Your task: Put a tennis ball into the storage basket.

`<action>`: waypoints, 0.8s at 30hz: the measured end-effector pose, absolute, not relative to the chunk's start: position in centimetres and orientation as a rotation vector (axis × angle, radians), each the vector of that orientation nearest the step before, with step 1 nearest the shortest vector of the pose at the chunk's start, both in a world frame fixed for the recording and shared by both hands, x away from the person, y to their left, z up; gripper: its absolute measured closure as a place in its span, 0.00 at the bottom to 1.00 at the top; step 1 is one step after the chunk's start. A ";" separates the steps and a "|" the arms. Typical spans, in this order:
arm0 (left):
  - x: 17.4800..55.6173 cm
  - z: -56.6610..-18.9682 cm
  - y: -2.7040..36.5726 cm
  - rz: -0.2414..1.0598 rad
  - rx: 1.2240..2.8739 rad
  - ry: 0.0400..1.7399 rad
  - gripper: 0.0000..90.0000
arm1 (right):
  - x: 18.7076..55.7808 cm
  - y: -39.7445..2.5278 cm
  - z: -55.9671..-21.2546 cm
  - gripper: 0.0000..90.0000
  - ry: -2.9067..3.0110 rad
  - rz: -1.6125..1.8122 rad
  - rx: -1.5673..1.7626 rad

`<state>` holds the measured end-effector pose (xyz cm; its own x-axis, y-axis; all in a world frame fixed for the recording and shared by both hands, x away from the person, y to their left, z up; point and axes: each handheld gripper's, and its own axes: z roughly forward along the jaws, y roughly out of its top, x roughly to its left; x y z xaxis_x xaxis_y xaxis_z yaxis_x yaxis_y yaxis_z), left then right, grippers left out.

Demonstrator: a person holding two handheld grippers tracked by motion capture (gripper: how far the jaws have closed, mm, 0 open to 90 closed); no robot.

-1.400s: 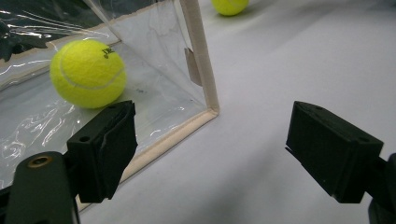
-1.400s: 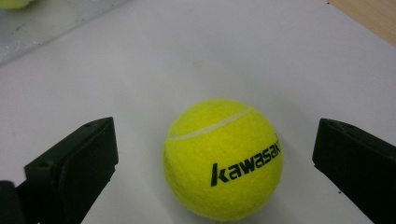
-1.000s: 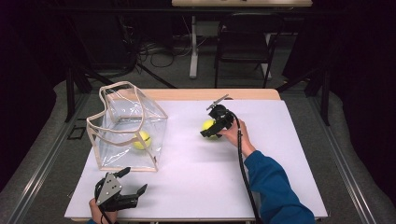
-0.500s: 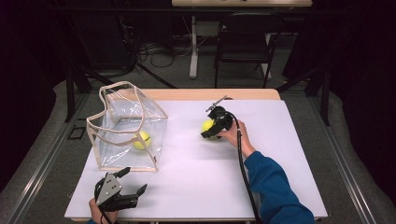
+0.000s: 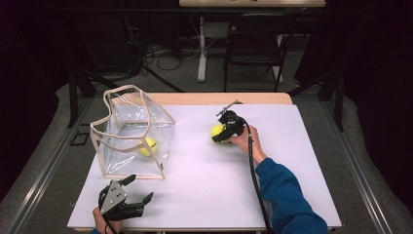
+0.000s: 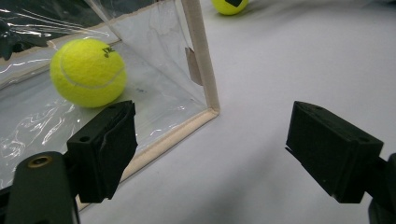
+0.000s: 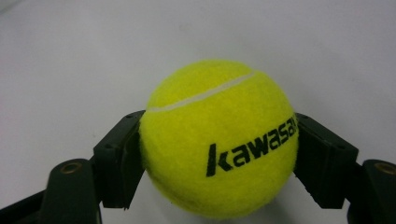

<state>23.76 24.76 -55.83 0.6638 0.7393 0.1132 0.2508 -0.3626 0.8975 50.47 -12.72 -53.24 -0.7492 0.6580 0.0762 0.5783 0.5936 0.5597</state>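
High view, from the left: the left gripper (image 5: pixel 139 191) sits at the table's (image 5: pixel 204 180) near left corner, jaws spread wide with nothing between them, just short of the clear bag's (image 5: pixel 131 134) near side. That bag stands upright toward the left edge, and a tennis ball inside it (image 5: pixel 147 146) rests on its floor. Left gripper view puts this ball (image 6: pixel 88 72) beyond the left jaw, behind the plastic wall, with the bag's tan-trimmed corner (image 6: pixel 212 109) between the two jaws.

Further right, around the table's middle and nearer the far edge, the right gripper (image 5: pixel 220 134) pinches a second tennis ball (image 5: pixel 217 130), well apart from the bag. Right gripper view shows that ball (image 7: pixel 219 140) squeezed between both jaws, each pad touching a side, its black "kawasa" lettering facing the camera, white tabletop beneath
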 end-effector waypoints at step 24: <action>23.7 -55.8 24.8 0.641 1.919 0.773 0.18 | 49.3 -12.5 -51.2 0.28 2.664 0.881 0.963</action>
<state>23.72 24.76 -55.80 0.6643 0.7388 0.1137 0.2488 -0.3620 0.8984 49.29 -12.52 -51.18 -0.7757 0.6301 0.0353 0.5269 0.6159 0.5857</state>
